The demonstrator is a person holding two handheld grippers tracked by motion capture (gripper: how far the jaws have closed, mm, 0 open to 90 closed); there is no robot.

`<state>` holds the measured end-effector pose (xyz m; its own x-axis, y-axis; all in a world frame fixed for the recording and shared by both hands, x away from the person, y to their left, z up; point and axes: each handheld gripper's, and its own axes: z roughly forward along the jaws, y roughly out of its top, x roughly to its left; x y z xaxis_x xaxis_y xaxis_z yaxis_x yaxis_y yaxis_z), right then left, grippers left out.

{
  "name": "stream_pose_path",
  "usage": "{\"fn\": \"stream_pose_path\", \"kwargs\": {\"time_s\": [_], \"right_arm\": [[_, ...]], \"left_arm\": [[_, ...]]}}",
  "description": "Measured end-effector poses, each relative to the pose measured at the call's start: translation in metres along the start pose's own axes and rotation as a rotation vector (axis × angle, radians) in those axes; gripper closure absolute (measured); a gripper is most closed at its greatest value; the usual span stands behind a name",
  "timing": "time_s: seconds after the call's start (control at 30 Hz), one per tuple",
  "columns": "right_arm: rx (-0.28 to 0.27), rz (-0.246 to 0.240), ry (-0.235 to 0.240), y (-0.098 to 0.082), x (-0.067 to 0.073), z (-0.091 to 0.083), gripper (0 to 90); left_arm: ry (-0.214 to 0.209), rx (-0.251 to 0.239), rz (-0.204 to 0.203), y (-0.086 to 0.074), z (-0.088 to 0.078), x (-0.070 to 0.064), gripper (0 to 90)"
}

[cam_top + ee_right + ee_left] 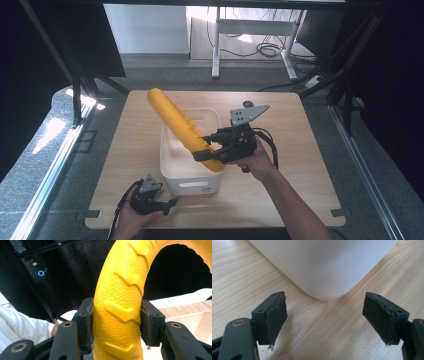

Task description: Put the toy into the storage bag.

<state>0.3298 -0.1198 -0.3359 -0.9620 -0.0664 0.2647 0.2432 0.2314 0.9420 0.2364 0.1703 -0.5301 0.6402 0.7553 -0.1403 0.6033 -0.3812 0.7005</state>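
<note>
A: Start at the left of the white bin (190, 170). What is there?

B: The left claw (167, 204), low on the table (300, 165) just off the bin's near left corner. Its jaws stand wide apart with nothing between them; in the left gripper view they frame the bin's rounded corner (324, 277).

A: And the yellow thing?

B: A yellow tyre (182, 127), a ring with raised chevron treads on a pebbled skin. It stands on edge, tilted, its lower end over the bin's right side and its upper end leaning past the bin's far left corner.

A: Who holds it?

B: The right claw (210, 149), just right of the bin, jaws clamped tight on the tyre's lower part. In the right gripper view both pads press the tread (120, 312) from either side.

A: Anything unclear?

B: From above the tyre reads as a thick bar; its opening shows in the right gripper view, where the ring is cut off at the top. Whether its lower end touches the bin's floor, I cannot tell.
</note>
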Motion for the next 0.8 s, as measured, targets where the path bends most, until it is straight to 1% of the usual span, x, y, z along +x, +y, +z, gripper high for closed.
{"fn": "stream_pose_path", "kwargs": {"time_s": [0.07,0.13,0.17,0.27,0.33,0.37,0.43,0.53,0.6,0.8], "right_arm": [[0.010,0.007,0.009,-0.002,-0.003,0.001,51.6],[0.017,0.012,0.006,-0.005,-0.005,0.004,51.5],[0.022,0.023,-0.001,-0.006,-0.007,0.004,51.5],[0.026,0.034,-0.002,-0.010,-0.011,0.007,51.5],[0.041,0.041,-0.005,-0.014,-0.016,0.008,51.3],[0.043,0.044,-0.016,-0.016,-0.019,0.008,51.1],[0.054,0.047,-0.039,-0.020,-0.023,0.007,50.5],[0.043,0.060,-0.039,-0.026,-0.031,0.002,50.3],[0.041,0.072,-0.036,-0.029,-0.033,-0.002,50.3],[0.065,0.058,-0.040,-0.037,-0.036,-0.003,50.2]], "left_arm": [[0.000,0.000,0.003,0.000,0.000,0.000,19.7],[0.000,-0.003,0.002,0.000,0.000,0.000,19.7],[0.001,-0.003,0.002,0.000,0.000,0.000,19.7],[0.001,-0.002,0.002,0.000,0.000,0.000,19.7],[0.000,0.000,0.005,0.000,0.000,0.000,19.7],[-0.001,-0.002,0.002,0.000,0.000,0.000,19.7],[0.002,-0.001,0.000,0.000,0.000,0.000,19.7],[-0.001,-0.001,0.001,0.000,0.001,0.000,19.7],[-0.004,0.000,0.005,0.000,0.001,0.000,19.7],[-0.009,0.003,0.008,0.000,0.003,-0.001,19.7]]}}
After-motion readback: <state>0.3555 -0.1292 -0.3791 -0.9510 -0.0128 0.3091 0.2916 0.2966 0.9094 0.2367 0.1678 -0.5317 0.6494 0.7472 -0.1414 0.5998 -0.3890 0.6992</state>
